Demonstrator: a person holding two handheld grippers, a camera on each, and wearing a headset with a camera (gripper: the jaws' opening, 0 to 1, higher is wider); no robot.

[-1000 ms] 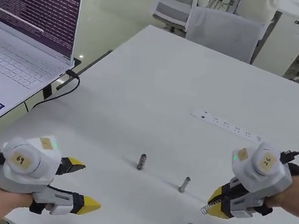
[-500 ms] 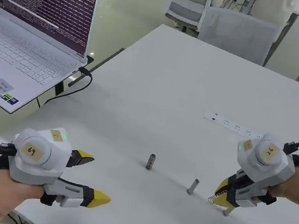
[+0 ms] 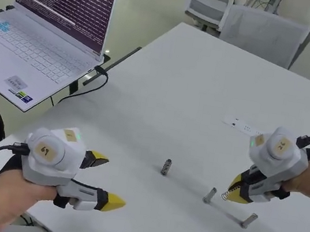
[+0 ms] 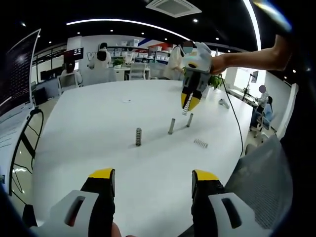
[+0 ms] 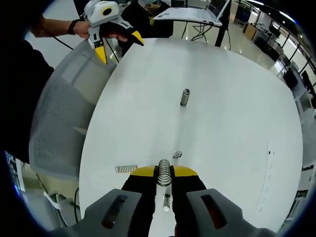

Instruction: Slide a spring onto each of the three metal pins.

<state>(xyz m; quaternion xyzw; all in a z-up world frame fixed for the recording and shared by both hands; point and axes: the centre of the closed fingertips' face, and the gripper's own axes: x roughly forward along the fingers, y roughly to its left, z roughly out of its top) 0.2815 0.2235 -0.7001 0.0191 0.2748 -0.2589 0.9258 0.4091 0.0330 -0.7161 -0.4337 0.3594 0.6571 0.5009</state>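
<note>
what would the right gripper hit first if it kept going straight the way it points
The right gripper, shut on a spring, points at the bare middle pin just ahead. The spring's tip would probably meet that pin first, though depth is unclear.
</note>
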